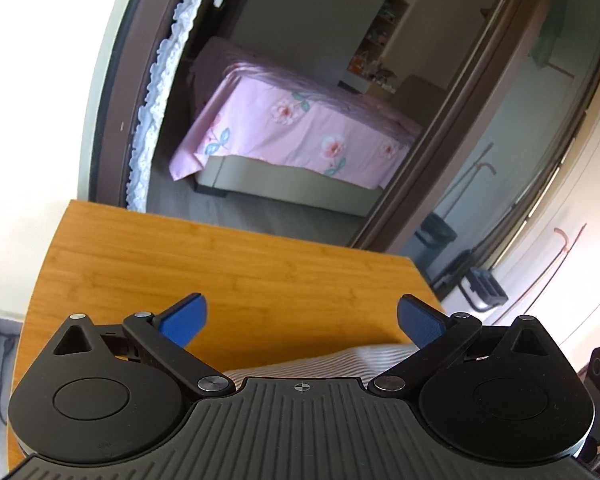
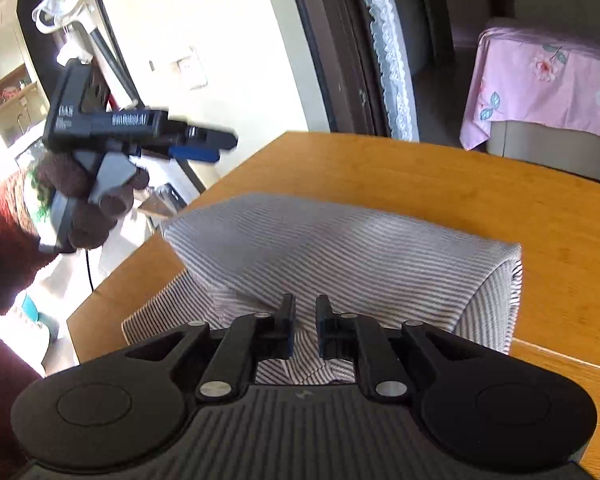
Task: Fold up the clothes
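A grey-and-white striped shirt (image 2: 340,248) lies folded on the wooden table (image 2: 460,184). My right gripper (image 2: 304,316) is low over its near part, jaws nearly shut with a narrow gap; whether cloth is pinched I cannot tell. My left gripper (image 1: 302,320) is open and empty, raised above the table (image 1: 220,272), with only an edge of the shirt (image 1: 320,360) showing below it. The left gripper also shows in the right wrist view (image 2: 204,144), held up off the table's left side in a brown-gloved hand.
A doorway with a lace curtain (image 2: 388,48) opens behind the table onto a bed with a pink floral sheet (image 1: 292,128). A black folding stool (image 1: 484,284) stands right of the table. White walls flank the door.
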{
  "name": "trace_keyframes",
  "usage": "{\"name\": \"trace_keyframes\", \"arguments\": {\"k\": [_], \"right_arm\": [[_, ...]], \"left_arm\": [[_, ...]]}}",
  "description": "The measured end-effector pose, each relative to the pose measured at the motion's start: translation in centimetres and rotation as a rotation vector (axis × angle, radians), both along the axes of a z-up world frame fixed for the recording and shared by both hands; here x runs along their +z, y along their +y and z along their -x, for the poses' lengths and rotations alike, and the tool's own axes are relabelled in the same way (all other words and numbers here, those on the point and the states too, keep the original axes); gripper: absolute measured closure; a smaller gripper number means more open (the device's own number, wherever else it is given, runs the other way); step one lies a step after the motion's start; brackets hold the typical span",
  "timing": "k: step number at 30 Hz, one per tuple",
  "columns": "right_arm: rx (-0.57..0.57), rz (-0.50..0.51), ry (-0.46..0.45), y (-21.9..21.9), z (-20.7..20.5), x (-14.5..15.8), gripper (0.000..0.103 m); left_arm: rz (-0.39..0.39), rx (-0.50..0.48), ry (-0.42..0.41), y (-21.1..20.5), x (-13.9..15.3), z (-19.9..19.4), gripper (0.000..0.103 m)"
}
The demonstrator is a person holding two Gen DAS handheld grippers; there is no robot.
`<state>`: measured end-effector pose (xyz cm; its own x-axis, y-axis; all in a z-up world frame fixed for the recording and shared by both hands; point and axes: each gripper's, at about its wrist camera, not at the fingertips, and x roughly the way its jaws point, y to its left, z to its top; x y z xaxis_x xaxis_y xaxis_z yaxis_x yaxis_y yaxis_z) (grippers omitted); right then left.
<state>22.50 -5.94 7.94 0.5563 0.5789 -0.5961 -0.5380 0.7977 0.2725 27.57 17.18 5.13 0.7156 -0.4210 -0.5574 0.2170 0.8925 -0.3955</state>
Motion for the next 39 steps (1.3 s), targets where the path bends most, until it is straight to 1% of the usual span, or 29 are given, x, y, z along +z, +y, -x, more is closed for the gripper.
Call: {"name": "trace_keyframes", "arguments": {"k": [2, 3, 4, 5, 6, 7, 8, 9, 10, 11, 12, 13, 14, 15, 16, 17, 19, 22, 24, 26, 28, 30, 33, 35, 37, 39], "right_arm": [[-0.098, -0.03, -0.063, -2.5, -0.4, 1.8, 0.046], [-0.149, -0.031, -0.09, -3.7, -0.7, 2.4, 0.041], [-0.187, -0.014, -0.093, -4.4, -1.0, 2.3, 0.039], [-0.206, -0.003, -0.066, -4.6, -1.5, 1.4, 0.036], [-0.225, 0.008, -0.04, -4.8, -2.0, 0.5, 0.033], [-0.244, 0.018, -0.013, -5.0, -2.4, -0.4, 0.029], [-0.263, 0.029, 0.013, -5.2, -2.9, -1.3, 0.029], [-0.273, 0.037, 0.041, -5.2, -3.3, -2.3, 0.029], [-0.259, 0.034, 0.073, -4.8, -3.6, -3.5, 0.029], [-0.248, 0.034, 0.098, -4.3, -3.9, -4.6, 0.029], [-0.242, 0.04, 0.107, -3.8, -4.3, -5.4, 0.029], [-0.237, 0.046, 0.11, -3.3, -4.6, -6.1, 0.033], [-0.235, 0.05, 0.099, -3.0, -4.8, -6.4, 0.043], [-0.236, 0.049, 0.089, -2.7, -5.2, -6.7, 0.048], [-0.246, 0.035, 0.081, -2.6, -6.4, -6.7, 0.06], [-0.256, 0.021, 0.074, -2.5, -7.5, -6.6, 0.068], [-0.276, -0.007, 0.06, -2.3, -9.8, -6.6, 0.073], [-0.306, -0.049, 0.039, -2.0, -13.3, -6.6, 0.076], [-0.32, -0.074, 0.041, -2.0, -15.2, -6.3, 0.076], [-0.319, -0.088, 0.041, -2.2, -16.0, -5.8, 0.076], [-0.298, -0.101, 0.026, -2.4, -15.4, -4.9, 0.077], [-0.276, -0.126, 0.018, -2.9, -14.0, -3.9, 0.079], [-0.241, -0.173, 0.01, -3.8, -11.6, -2.3, 0.079], [-0.226, -0.204, 0.017, -4.4, -10.2, -1.8, 0.079], [-0.225, -0.207, 0.032, -4.8, -8.9, -2.2, 0.079], [-0.239, -0.183, 0.053, -4.9, -8.0, -3.7, 0.079]], "left_arm": [[-0.047, -0.01, 0.047, 0.1, -1.0, 0.8, 0.0], [-0.066, -0.015, 0.07, 0.3, -1.5, 1.3, 0.0], [-0.076, -0.023, 0.089, 0.4, -1.9, 1.7, 0.0], [-0.073, -0.037, 0.115, 0.6, -2.3, 2.1, 0.0], [-0.057, -0.052, 0.136, 0.7, -2.7, 2.5, 0.0], [-0.015, -0.072, 0.16, 1.0, -3.1, 2.9, 0.0], [0.046, -0.091, 0.189, 1.3, -3.7, 3.0, 0.0], [0.112, -0.109, 0.219, 1.5, -4.4, 3.1, 0.0], [0.167, -0.124, 0.246, 1.5, -5.0, 3.1, 0.0], [0.208, -0.138, 0.266, 1.4, -5.6, 2.9, 0.0], [0.222, -0.139, 0.274, 1.1, -6.2, 2.8, 0.0], [0.216, -0.132, 0.277, 0.7, -6.5, 2.6, 0.0], [0.206, -0.124, 0.289, 0.4, -7.1, 2.2, 0.003], [0.205, -0.12, 0.308, 0.1, -7.7, 1.7, 0.012], [0.209, -0.115, 0.323, -0.1, -8.2, 1.2, 0.019], [0.213, -0.109, 0.337, -0.2, -8.6, 0.7, 0.029], [0.218, -0.096, 0.348, -0.3, -9.4, -0.5, 0.035], [0.189, -0.058, 0.286, -0.1, -8.9, -3.9, 0.043], [0.169, -0.019, 0.229, 0.5, -7.9, -6.7, 0.057], [0.173, -0.005, 0.205, 1.0, -7.1, -8.3, 0.059], [0.181, 0.006, 0.185, 1.4, -6.4, -9.6, 0.061], [0.179, -0.012, 0.175, 1.5, -5.9, -9.3, 0.062], [0.203, -0.041, 0.155, 1.2, -5.3, -7.3, 0.063], [0.227, -0.052, 0.139, 1.4, -4.8, -5.5, 0.063], [0.244, -0.067, 0.129, 1.8, -4.5, -4.0, 0.063], [0.237, -0.082, 0.119, 1.9, -4.7, -2.3, 0.063]]}}
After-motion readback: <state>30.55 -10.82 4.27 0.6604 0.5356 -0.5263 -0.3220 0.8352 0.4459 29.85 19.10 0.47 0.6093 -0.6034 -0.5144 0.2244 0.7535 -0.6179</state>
